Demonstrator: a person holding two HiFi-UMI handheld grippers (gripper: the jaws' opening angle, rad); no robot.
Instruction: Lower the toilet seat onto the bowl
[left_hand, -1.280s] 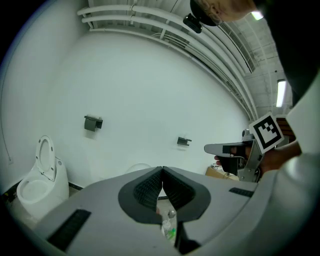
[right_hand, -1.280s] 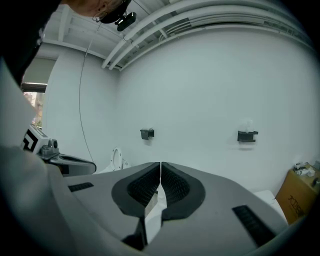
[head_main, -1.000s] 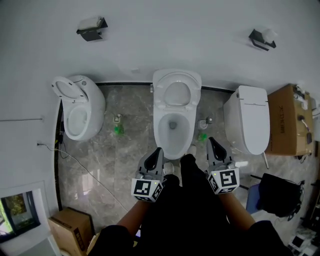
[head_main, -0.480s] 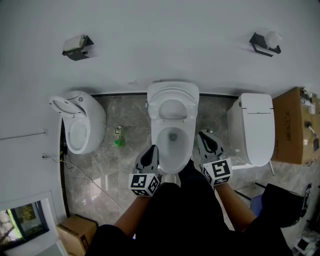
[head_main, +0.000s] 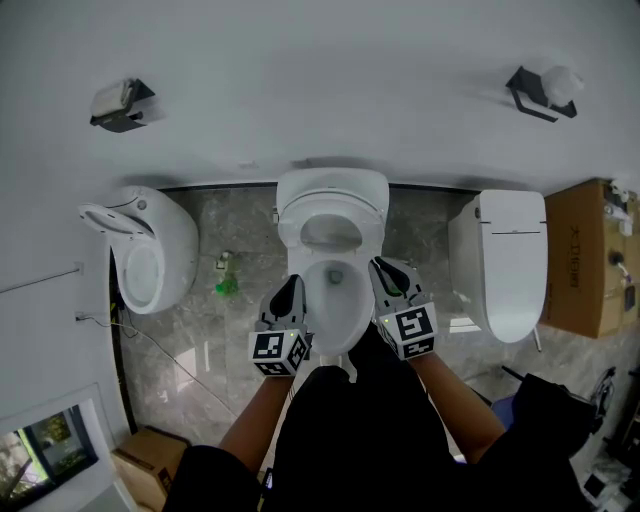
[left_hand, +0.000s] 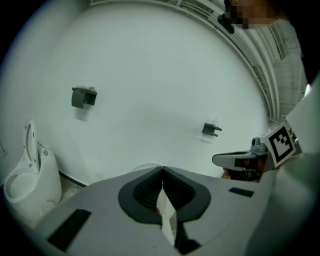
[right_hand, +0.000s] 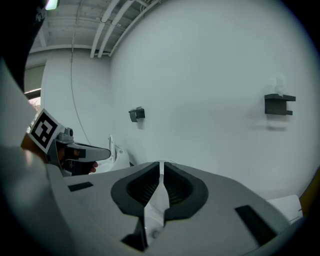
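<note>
Brought forward since a second ago to flank the white ceramic toilet bowl (head_main: 331, 320), its white oval seat (head_main: 372, 225) upright, left gripper (head_main: 290, 287) and right gripper (head_main: 386, 270) jaws pressed together, empty.

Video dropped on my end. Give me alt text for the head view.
Seen from above, the left gripper and right gripper, jaws shut and empty, flank the middle toilet bowl. Its seat stands raised against the white wall.
</note>
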